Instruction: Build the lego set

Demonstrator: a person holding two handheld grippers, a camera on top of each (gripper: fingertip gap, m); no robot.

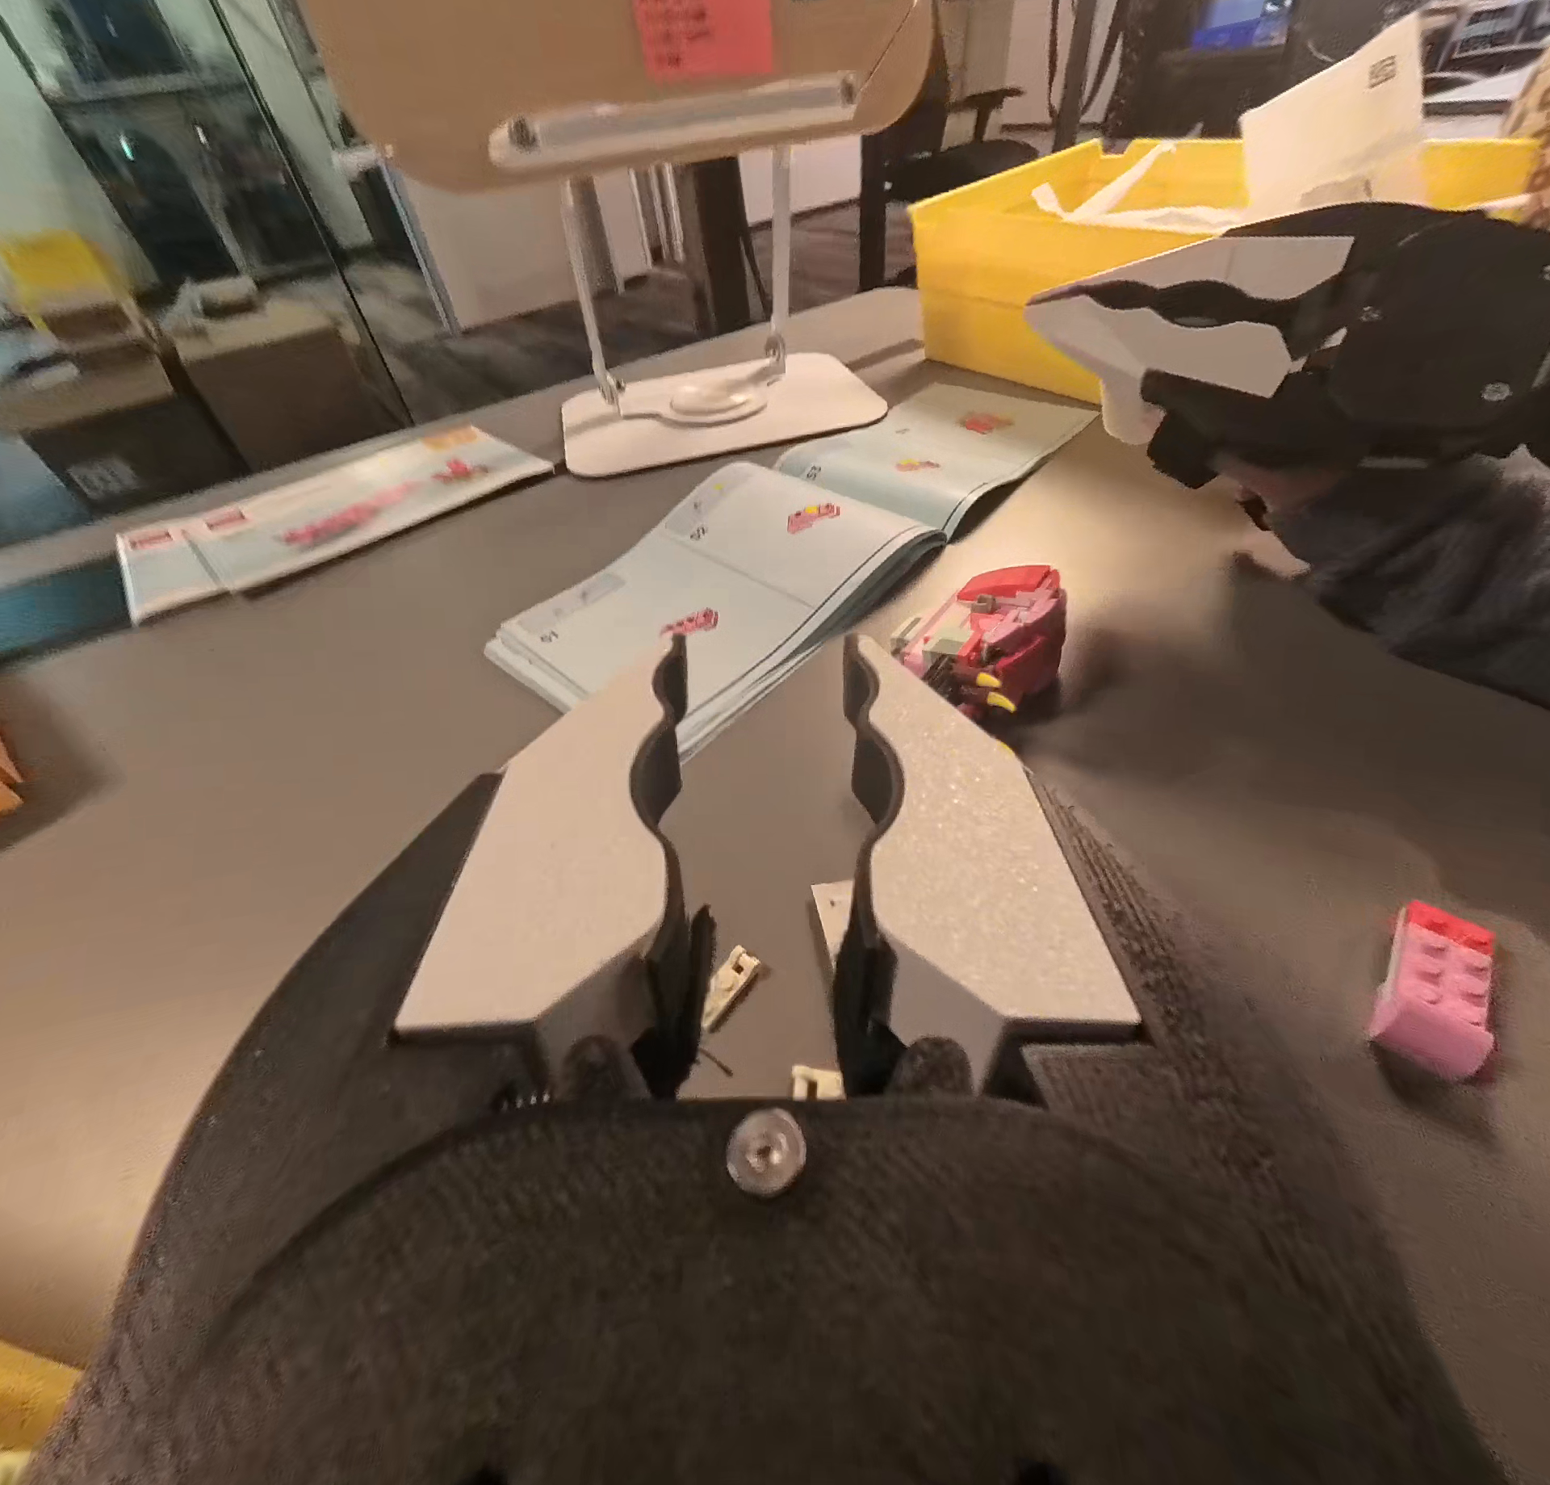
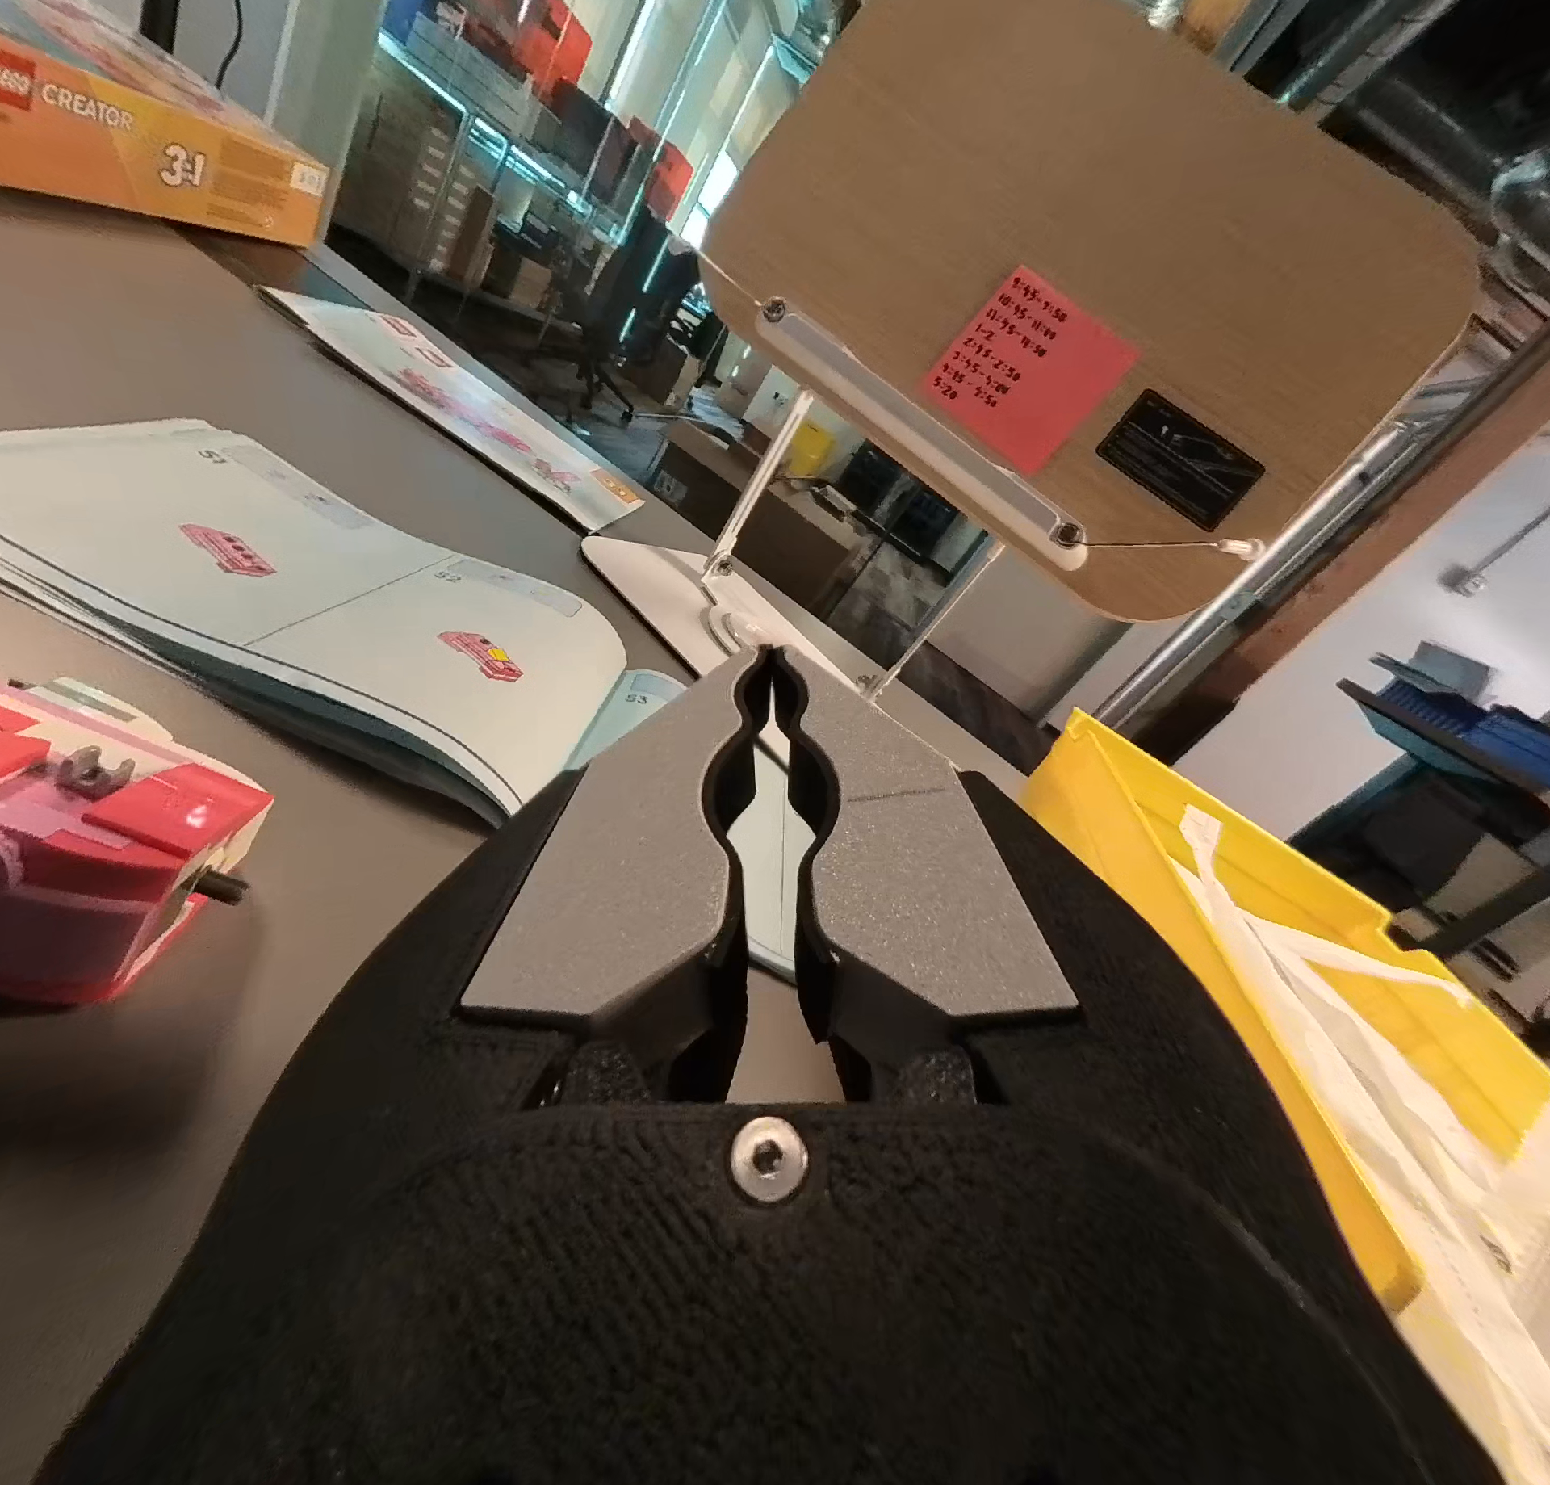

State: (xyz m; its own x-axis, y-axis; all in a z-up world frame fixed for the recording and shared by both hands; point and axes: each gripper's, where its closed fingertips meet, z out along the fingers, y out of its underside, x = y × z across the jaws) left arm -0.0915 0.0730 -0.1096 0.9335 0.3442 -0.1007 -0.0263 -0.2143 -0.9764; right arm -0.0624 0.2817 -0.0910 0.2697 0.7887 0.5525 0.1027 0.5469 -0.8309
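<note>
Over the dark table, the left gripper is hovering with jaws apart and empty, the open booklet just ahead and a red-and-pink brick model beside its right finger. Rightward, the right gripper is hanging clenched on nothing near the yellow bin.

I see grey-fingered tongs on black bodies over a dark grey desk, a pale blue booklet with pink figures mid-frame, a red-and-pink brick model with yellow claws, a pink-and-red brick lower right, and a yellow bin upper right.
</note>
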